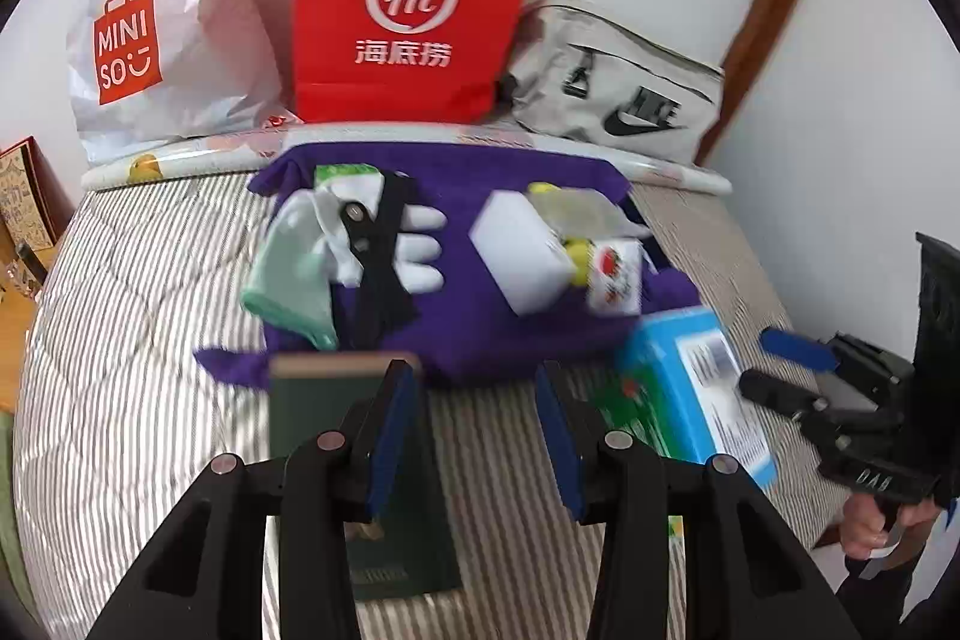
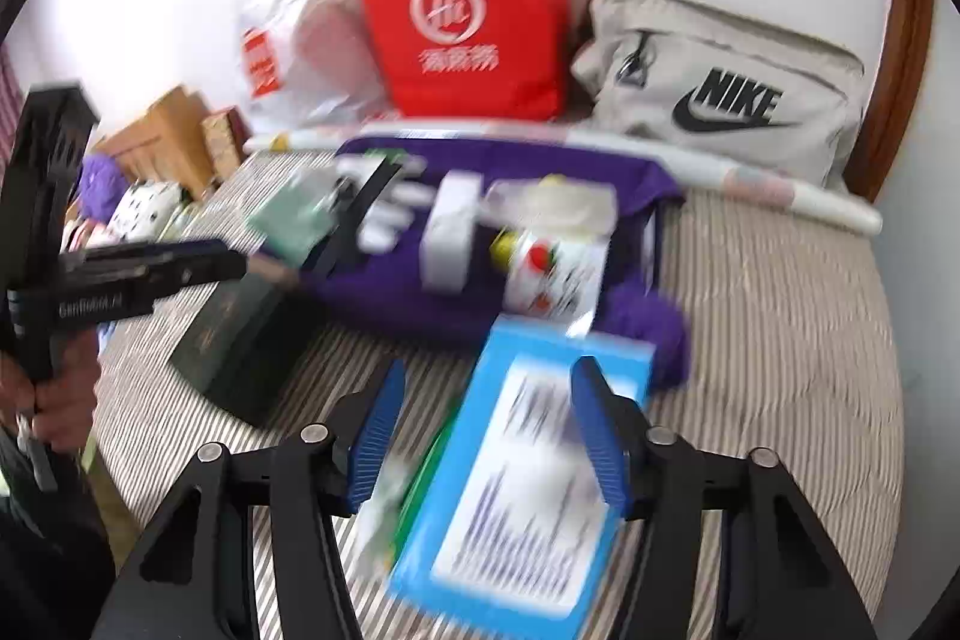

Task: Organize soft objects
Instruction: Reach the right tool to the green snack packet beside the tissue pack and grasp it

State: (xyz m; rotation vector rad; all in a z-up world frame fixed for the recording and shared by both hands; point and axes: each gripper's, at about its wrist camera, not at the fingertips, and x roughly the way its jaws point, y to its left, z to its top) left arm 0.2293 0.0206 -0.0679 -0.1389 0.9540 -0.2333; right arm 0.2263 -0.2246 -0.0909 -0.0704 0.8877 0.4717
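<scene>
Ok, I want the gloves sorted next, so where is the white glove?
The white glove lies on the purple cloth, left of the white box in the left wrist view, with a black strap across it.

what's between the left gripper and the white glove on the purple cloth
Nothing blocks the straight line: the left gripper faces the white glove across bare striped bedding and purple cloth. The dark green box sits just left of it.

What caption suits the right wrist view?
Open hand-held gripper above a blue box on a striped bed.
</scene>
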